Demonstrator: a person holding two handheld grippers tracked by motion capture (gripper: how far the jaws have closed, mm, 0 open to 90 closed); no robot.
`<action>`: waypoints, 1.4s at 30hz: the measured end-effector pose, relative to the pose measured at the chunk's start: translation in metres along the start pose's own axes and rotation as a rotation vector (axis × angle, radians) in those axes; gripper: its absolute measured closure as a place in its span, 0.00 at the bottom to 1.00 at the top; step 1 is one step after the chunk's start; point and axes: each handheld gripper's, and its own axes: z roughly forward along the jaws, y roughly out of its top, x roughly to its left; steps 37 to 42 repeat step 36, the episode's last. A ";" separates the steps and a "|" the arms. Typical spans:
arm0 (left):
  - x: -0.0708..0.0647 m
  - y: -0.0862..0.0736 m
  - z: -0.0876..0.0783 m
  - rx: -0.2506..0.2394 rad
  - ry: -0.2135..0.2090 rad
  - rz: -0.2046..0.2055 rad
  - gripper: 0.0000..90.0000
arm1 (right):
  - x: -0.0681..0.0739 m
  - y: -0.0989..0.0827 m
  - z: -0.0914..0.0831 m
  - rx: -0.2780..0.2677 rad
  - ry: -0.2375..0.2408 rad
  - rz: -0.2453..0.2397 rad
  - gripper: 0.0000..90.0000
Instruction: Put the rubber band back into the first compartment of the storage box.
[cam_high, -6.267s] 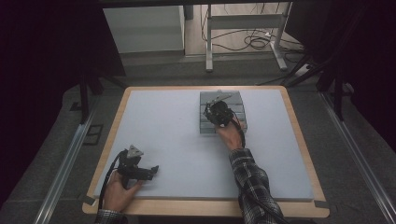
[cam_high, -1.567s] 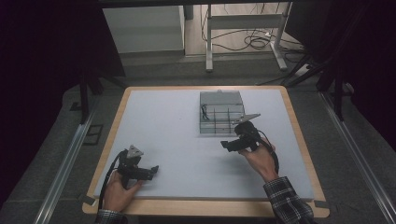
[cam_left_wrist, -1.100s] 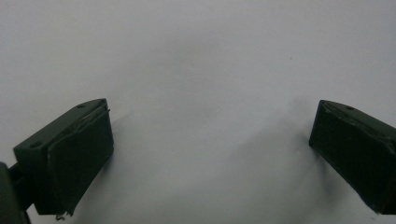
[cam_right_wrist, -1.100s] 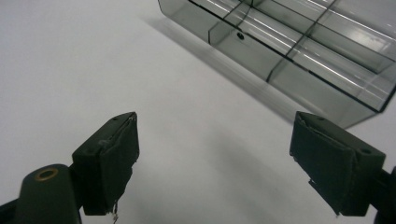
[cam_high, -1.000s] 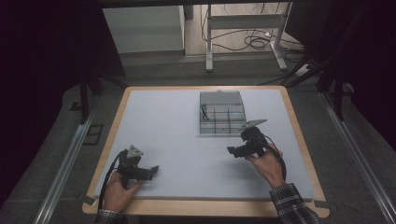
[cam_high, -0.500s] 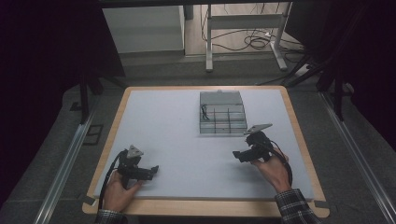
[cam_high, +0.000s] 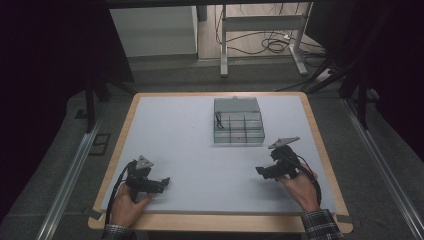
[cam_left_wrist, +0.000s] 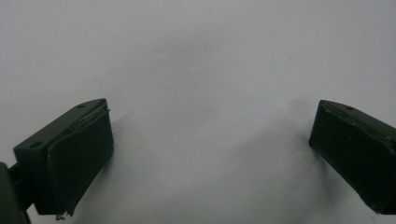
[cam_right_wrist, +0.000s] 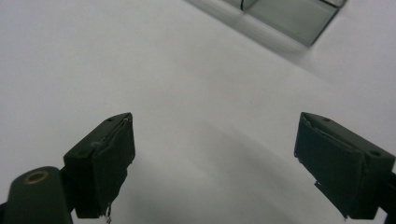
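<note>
The clear plastic compartment box (cam_high: 238, 121), a shallow rectangular organiser split by dark dividers into a grid of cells, sits on the far middle part of the pale grey worktop (cam_high: 190, 150), slightly right of centre. Its opened lid lies flat behind it, away from the person, so box and lid together run lengthwise from near to far, with the open cells facing up and the lid end pointing toward the far edge. A small dark item, too small to identify, rests in the left-hand far cell. A corner of the same box (cam_right_wrist: 289, 18) appears at the top of the right gripper view, at a tilt and well apart from the jaws.

The right gripper (cam_high: 267, 171) is held low over the worktop, near and to the right of the box, its jaws spread wide with nothing between them (cam_right_wrist: 212, 168). The left gripper (cam_high: 160, 184) rests at the near left of the worktop, well apart from the box, jaws likewise wide apart and empty over bare surface (cam_left_wrist: 210, 158).

Judging from this layout, the step in hand looks like settling both grippers clear of the box. To do it well, the right hand (cam_high: 302, 187) should stay low and level, keep the trailing cable away from the box's near wall, and avoid nudging the light container out of square with the worktop edges.
</note>
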 end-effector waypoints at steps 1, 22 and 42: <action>0.000 0.000 0.000 0.000 0.000 0.000 0.00 | 0.000 -0.001 -0.001 0.001 0.001 0.002 0.12; 0.000 0.000 0.000 0.000 0.000 0.001 0.00 | -0.011 -0.037 -0.015 0.053 -0.006 0.026 0.08; 0.000 0.000 0.000 0.001 0.000 0.002 0.00 | -0.015 -0.053 -0.008 0.116 -0.053 -0.002 0.04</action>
